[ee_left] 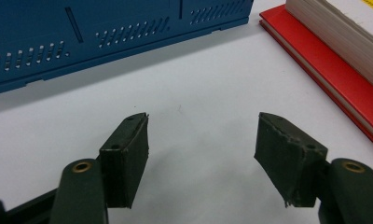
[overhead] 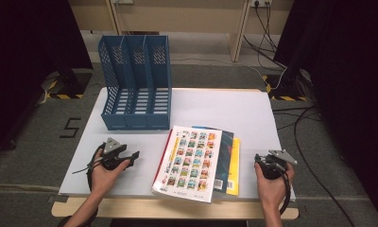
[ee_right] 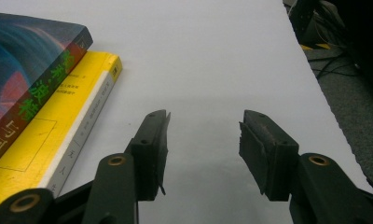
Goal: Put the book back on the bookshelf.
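So the stack of books (overhead: 196,163) sits at the near edge of the white counter (overhead: 244,113), roughly in the middle, three of them piled a bit askew. From the high view the top book (overhead: 189,161) has a grid of little colourful pictures on its cover, with a dark book (overhead: 227,156) peeking out under it and a yellow book (overhead: 234,165) at the bottom.

The left tool (overhead: 133,155) is just left of the stack, the right tool (overhead: 258,158) just right of it, each in a hand, neither touching the books. Both are spread wide with nothing between the jaws.

The left gripper view gets the red spine (ee_left: 334,70) and the page edges, which the overhead barely gives. The right gripper view picks up green lettering on the dark book's spine (ee_right: 35,100) and the yellow cover beside it.

Farther back on the left stands a blue file rack (overhead: 137,90) with three slots.
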`<state>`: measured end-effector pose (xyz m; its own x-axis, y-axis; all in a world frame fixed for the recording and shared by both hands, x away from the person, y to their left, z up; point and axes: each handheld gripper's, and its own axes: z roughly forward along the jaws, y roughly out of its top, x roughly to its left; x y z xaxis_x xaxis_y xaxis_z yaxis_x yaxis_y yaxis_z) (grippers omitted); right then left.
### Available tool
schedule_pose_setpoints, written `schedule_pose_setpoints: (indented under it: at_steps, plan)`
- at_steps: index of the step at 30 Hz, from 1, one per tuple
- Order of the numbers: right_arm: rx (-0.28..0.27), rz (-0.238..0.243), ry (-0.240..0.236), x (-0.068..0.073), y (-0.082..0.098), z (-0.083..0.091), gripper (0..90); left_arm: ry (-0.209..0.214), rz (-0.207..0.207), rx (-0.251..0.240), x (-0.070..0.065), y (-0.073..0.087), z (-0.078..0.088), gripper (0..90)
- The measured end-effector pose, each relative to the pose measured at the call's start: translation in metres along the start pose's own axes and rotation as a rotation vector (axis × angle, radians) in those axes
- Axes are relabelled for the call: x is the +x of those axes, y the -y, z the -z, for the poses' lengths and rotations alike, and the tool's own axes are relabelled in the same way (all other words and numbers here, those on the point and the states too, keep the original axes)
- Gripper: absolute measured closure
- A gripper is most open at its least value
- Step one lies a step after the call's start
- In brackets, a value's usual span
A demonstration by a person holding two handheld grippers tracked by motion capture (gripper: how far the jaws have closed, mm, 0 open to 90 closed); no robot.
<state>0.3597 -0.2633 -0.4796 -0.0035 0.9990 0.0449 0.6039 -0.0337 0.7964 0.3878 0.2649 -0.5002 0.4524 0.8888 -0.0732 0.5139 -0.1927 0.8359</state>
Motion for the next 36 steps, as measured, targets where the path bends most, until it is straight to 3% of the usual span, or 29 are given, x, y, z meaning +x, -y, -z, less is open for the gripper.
schedule_pose_setpoints:
  at_steps: [10,15,20,25,27,30,36]
  plan:
    - [0.010,-0.009,-0.012,-0.001,-0.005,-0.001,50.4,0.000,-0.035,0.019,-0.003,-0.002,-0.002,34.0]
    - [0.012,0.010,-0.039,0.003,-0.015,0.002,50.6,0.039,-0.036,-0.011,-0.010,-0.012,-0.003,33.9]
    - [0.014,0.012,-0.079,0.015,-0.032,0.007,51.0,0.101,-0.089,-0.033,-0.029,-0.031,-0.002,34.3]
    - [0.042,0.018,-0.154,0.034,-0.054,0.002,51.8,0.171,-0.122,-0.035,-0.048,-0.046,-0.008,34.8]
    - [0.048,0.022,-0.168,0.038,-0.058,0.001,51.9,0.183,-0.123,-0.036,-0.051,-0.047,-0.009,35.1]
    - [0.080,0.038,-0.210,0.056,-0.068,-0.006,51.8,0.213,-0.119,-0.035,-0.057,-0.053,-0.011,35.9]
    - [0.111,0.046,-0.257,0.072,-0.078,-0.013,51.5,0.257,-0.106,-0.015,-0.067,-0.060,-0.017,36.8]
